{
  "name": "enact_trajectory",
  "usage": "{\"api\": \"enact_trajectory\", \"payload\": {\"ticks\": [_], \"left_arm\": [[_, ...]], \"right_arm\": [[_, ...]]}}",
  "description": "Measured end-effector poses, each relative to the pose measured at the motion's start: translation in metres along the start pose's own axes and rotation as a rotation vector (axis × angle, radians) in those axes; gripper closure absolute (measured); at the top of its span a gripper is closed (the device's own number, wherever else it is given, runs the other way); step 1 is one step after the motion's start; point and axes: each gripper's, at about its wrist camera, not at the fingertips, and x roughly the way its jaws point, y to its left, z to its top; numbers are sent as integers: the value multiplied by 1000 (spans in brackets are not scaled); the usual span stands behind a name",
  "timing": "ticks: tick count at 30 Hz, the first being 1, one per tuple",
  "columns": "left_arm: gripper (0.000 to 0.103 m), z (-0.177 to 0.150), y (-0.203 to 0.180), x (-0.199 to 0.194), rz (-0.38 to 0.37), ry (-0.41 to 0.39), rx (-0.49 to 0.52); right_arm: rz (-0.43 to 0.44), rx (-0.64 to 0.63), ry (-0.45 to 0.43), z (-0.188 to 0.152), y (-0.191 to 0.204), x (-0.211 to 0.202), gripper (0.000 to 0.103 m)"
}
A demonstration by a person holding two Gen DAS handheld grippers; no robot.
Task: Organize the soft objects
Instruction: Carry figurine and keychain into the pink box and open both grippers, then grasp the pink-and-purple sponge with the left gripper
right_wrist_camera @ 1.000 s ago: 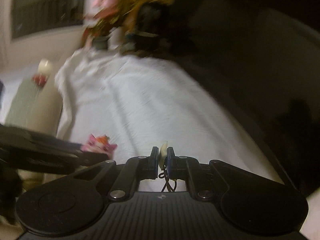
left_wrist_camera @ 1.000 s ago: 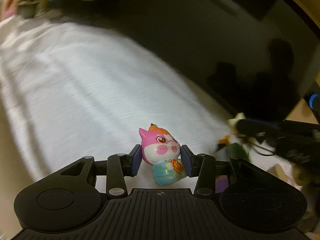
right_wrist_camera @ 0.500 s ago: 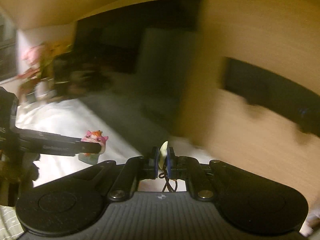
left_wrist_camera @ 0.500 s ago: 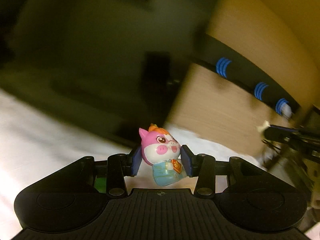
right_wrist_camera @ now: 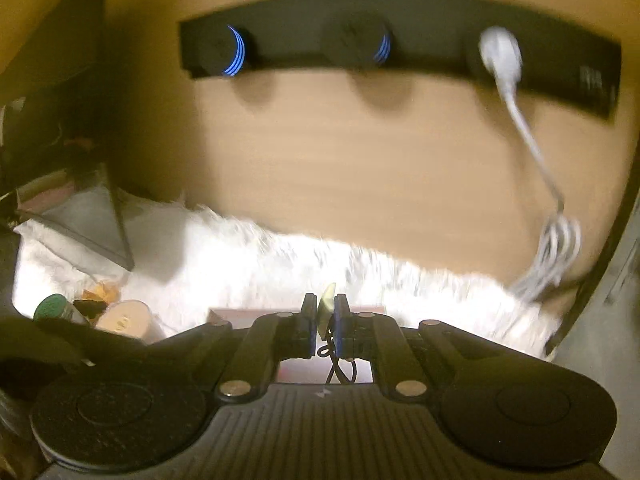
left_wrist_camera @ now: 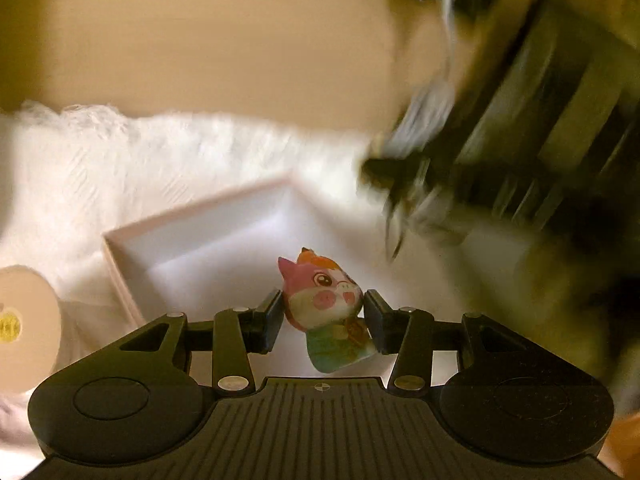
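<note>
My left gripper (left_wrist_camera: 323, 314) is shut on a pink pig toy (left_wrist_camera: 326, 304) with orange hair and a blue-green body. It holds the toy above a shallow pink-rimmed white box (left_wrist_camera: 120, 272) on a white fluffy cloth (left_wrist_camera: 80, 168). My right gripper (right_wrist_camera: 324, 316) is shut on a thin pale yellow-green piece (right_wrist_camera: 327, 303) with a black cord hanging below it. The box's pink rim (right_wrist_camera: 240, 314) shows just past my right gripper. The other gripper is a dark blur (left_wrist_camera: 500, 152) at the right of the left wrist view.
A wooden wall panel (right_wrist_camera: 360, 160) rises behind the cloth, with a black power strip (right_wrist_camera: 400, 44) and a white plug and cable (right_wrist_camera: 532, 152). A pale round container (left_wrist_camera: 24, 328) stands left of the box. A green-capped bottle (right_wrist_camera: 52, 308) stands at left.
Both grippers have swung right from the open cloth toward the wooden wall, each still holding its object. The white box has come into view under the pig toy.
</note>
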Motion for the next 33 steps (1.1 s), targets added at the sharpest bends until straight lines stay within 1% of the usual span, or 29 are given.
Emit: {"api": "enact_trajectory", "payload": {"ticks": [1,2,3,5,7,10,12,13,16,19,20,22,24,26,29,30,33], "left_arm": [[56,-2,-12,12,101,27,86],[56,-6,-21,20,167,31,153],[55,-8,-23,23,175,31,164],[55,-8,-25,24,165,20,128],[55,-11,-12,7,147,-19,71],[55,-18,11,-25,108,-101,-58],[55,-28,23,-46,120,-139,-110],[55,-35,29,-59,138,-157,-128],[55,-61,45,-88,225,-219,-177],[55,-87,59,-116,330,-279,-214],[55,-95,67,-120,365,-290,-227],[56,-112,81,-125,414,-284,-266],[56,-129,92,-131,437,-271,-312],[56,-145,101,-136,459,-260,-345],[57,-164,111,-145,505,-244,-378],[61,-168,113,-149,501,-257,-379],[62,-178,114,-162,524,-275,-371]], "right_arm": [[2,13,10,0,-2,7,92],[0,21,19,-1,-4,12,90],[-2,25,25,-1,-6,19,88],[-7,23,34,-8,-10,21,81],[-18,23,38,-14,-15,18,77],[-26,41,45,-17,-18,18,75],[-31,42,44,-22,-17,14,74],[-36,36,41,-24,-15,10,72],[-46,-3,34,-32,-2,0,71],[-26,-34,36,-38,18,-10,66],[-16,-41,35,-40,25,-14,64],[3,-59,32,-46,42,-21,62],[25,-84,27,-52,61,-28,62],[53,-122,17,-58,82,-35,57],[63,-172,13,-68,106,-38,53],[68,-183,26,-72,115,-36,53],[104,-200,70,-82,135,-32,53]]}}
